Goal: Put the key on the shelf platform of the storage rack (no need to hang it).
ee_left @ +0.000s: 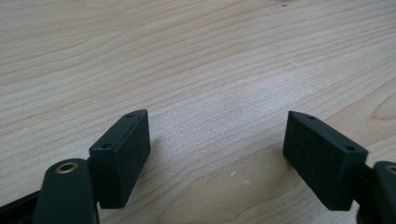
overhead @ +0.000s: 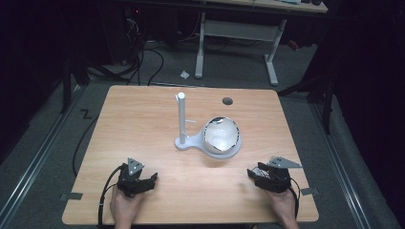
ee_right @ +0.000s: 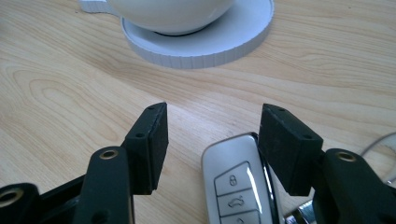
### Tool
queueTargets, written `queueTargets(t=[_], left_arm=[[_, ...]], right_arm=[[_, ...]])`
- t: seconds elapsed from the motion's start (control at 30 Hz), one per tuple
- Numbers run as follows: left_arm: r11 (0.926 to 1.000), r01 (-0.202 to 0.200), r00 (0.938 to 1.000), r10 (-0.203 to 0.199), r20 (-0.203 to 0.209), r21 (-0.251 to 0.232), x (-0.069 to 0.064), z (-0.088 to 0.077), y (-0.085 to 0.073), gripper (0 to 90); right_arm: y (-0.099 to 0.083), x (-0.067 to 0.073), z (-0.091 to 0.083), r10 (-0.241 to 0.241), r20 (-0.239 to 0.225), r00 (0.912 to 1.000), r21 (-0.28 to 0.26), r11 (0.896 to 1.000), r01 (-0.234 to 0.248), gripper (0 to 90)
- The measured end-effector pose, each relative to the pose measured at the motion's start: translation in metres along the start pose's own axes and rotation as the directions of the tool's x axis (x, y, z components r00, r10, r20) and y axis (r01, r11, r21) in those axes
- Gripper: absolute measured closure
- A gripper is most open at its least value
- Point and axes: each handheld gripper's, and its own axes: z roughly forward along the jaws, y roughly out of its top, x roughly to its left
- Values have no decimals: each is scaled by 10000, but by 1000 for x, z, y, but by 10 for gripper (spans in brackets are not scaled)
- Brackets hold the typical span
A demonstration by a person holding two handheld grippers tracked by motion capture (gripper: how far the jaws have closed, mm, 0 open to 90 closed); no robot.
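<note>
Car key fob [ee_right: 238, 186] flat on the wooden surface [overhead: 143, 129], between the fingers of the right gripper [ee_right: 212, 149], closer to the right-hand one [ee_right: 287, 149]; long axis along the reach, toward 12 o'clock. Fingers apart, gripping nothing. Fob smooth, glossy silver, rounded, with raised buttons. White bowl [overhead: 221, 134] on ribbed white stand [overhead: 191, 141] at 12 o'clock; stand probably plastic. Left gripper [ee_left: 217, 154] likewise spread wide over bare woodgrain, farther off.
</note>
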Motion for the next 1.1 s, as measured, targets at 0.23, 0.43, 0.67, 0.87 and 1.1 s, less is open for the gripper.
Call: queueTargets(t=[0.23, 0.43, 0.67, 0.87, 1.1], left_arm=[[10000, -1, 10000, 1, -1, -2, 0, 0, 0, 235], [10000, -6, 10000, 6, -3, -2, 0, 0, 0, 235], [10000, -4, 10000, 4, -3, -3, 0, 0, 0, 235], [10000, -5, 10000, 5, -1, -1, 0, 0, 0, 235], [10000, -13, 10000, 13, -4, 0, 0, 0, 0, 235]], right_arm=[[-5, -7, -4, 125, 130, 9998, 55, 9999, -126, 431], [-12, -11, -7, 216, 274, 9994, 122, 9997, -219, 432], [-18, -14, -5, 248, 348, 9991, 308, 9992, -259, 436], [-22, -14, -1, 291, 330, 9990, 476, 9984, -307, 442], [-25, -12, 5, 57, 312, 9995, 717, 9974, -80, 484]])
